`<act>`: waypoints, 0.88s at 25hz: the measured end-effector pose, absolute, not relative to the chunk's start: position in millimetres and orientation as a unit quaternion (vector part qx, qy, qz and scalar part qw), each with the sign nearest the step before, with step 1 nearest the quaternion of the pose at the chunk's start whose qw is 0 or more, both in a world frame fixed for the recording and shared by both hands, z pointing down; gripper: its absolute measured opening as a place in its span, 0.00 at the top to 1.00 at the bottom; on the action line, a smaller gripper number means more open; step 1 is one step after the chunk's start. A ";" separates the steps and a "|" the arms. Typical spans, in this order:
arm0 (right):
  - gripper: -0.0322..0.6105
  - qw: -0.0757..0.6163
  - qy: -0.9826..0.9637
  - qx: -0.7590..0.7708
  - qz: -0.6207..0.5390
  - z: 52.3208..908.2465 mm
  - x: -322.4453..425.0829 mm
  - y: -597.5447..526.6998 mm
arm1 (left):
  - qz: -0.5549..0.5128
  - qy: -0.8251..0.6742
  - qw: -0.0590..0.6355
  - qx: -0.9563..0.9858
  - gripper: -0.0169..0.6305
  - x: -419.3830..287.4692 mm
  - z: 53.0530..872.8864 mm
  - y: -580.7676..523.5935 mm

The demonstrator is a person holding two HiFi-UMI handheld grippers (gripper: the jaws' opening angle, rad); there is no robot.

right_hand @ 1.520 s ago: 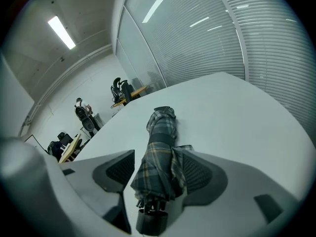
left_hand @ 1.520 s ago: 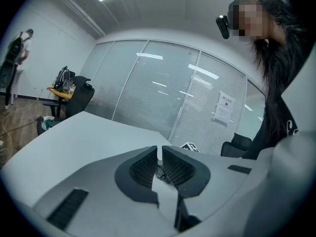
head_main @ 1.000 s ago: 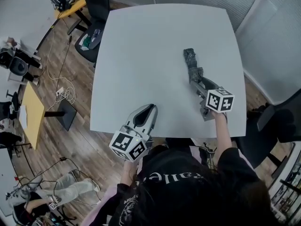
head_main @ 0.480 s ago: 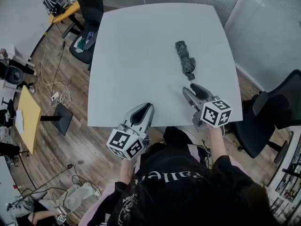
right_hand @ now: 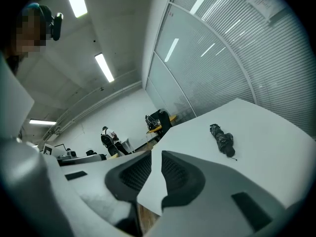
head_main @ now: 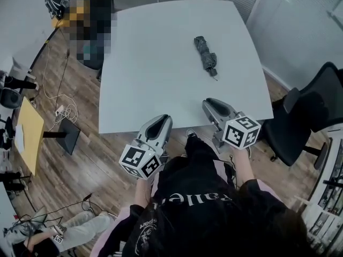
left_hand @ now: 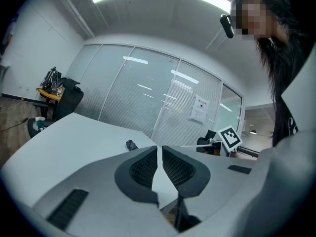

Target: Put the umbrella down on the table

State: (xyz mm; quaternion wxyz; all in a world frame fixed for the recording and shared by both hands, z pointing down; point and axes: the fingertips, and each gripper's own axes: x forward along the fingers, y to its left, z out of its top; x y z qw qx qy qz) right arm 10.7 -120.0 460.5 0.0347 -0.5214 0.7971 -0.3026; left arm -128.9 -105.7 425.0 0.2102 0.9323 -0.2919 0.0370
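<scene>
The folded dark umbrella [head_main: 206, 56] lies flat on the white table [head_main: 155, 63], right of its middle, with nothing touching it. It also shows in the left gripper view as a small dark shape [left_hand: 131, 144], and in the right gripper view [right_hand: 222, 139] lying lengthwise. My right gripper [head_main: 209, 101] hovers at the table's near edge, well short of the umbrella; its jaws [right_hand: 156, 154] are closing with a narrow gap and nothing between them. My left gripper [head_main: 165, 118] is at the near edge too, left of the right one, its pads [left_hand: 159, 149] almost touching and empty.
A black office chair [head_main: 311, 116] stands right of the table. Another chair sits beyond the far left corner. A wooden desk [head_main: 27, 138] and loose cables [head_main: 67, 108] lie on the plank floor at left. Glass partition walls run behind the table.
My right gripper has let go of the umbrella and drawn back to the near edge, its jaws narrowing. The left gripper has also pulled back. The umbrella stays on the table.
</scene>
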 end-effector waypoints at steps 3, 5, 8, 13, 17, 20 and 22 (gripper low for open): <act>0.85 0.036 0.800 -0.520 -0.297 455.7 -2.2 -102.0 | 0.036 -0.290 0.208 0.934 0.90 -137.0 425.1 -93.8; 0.86 0.037 0.802 -0.519 -0.292 452.5 -8.9 -91.2 | 0.035 -0.289 0.208 0.934 0.90 -141.1 425.5 -86.9; 0.89 0.032 0.805 -0.519 -0.285 449.3 -16.1 -77.9 | 0.036 -0.286 0.210 0.934 0.90 -144.6 426.1 -77.4; 0.90 0.022 0.807 -0.521 -0.276 445.7 -28.0 -61.9 | 0.033 -0.280 0.213 0.935 0.90 -151.1 425.9 -63.8; 0.91 0.014 0.810 -0.521 -0.270 443.1 -33.4 -52.6 | 0.030 -0.278 0.212 0.936 0.90 -153.6 425.3 -57.8; 0.91 0.009 0.811 -0.521 -0.268 442.4 -34.4 -47.0 | 0.027 -0.275 0.211 0.937 0.90 -153.2 424.2 -55.2; 0.91 0.009 0.810 -0.522 -0.268 442.3 -34.6 -43.9 | 0.027 -0.272 0.211 0.938 0.90 -152.5 424.2 -53.4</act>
